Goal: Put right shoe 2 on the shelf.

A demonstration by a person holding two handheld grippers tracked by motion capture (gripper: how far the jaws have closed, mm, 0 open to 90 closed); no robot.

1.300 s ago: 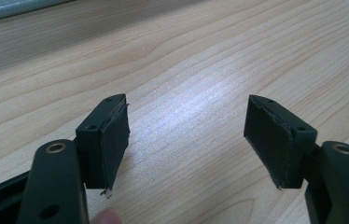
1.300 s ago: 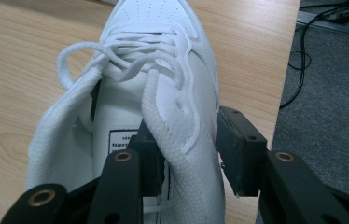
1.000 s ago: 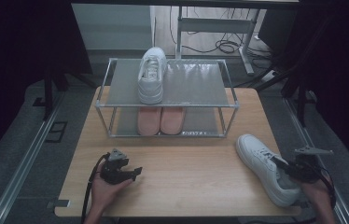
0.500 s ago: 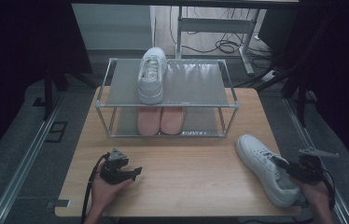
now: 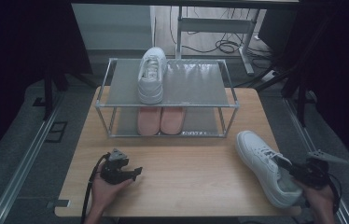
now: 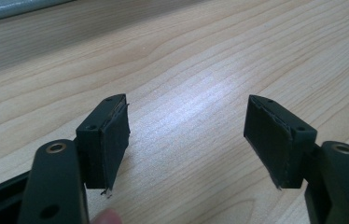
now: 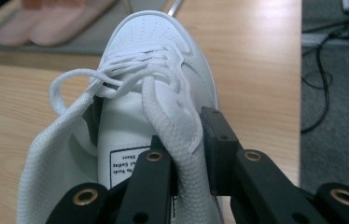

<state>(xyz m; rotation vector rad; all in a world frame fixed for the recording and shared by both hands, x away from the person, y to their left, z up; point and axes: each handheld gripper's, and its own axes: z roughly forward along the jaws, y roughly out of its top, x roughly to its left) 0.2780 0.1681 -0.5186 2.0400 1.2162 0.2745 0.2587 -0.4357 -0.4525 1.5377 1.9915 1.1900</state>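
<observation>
A white sneaker (image 5: 261,163) lies on the wooden table (image 5: 186,172) at the near right, toe pointing away. My right gripper (image 5: 285,164) has just been closing and is shut on the sneaker's side wall at the collar. In the right gripper view one jaw is inside the sneaker (image 7: 154,56) and the other outside, with my right gripper (image 7: 184,140) pinching the padded edge. My left gripper (image 5: 137,171) rests on the table at the near left. In the left gripper view it (image 6: 186,135) stands open, with bare wood between the pads.
A two-tier metal shoe rack (image 5: 228,105) stands at the back of the table. A second white sneaker (image 5: 151,74) sits on its top shelf, left of centre. A pink pair (image 5: 161,119) sits on the lower shelf. Cables lie on the floor beyond.
The right hand has edged slightly toward the near right at the sneaker's collar. The left hand and the sneaker stay where they were.
</observation>
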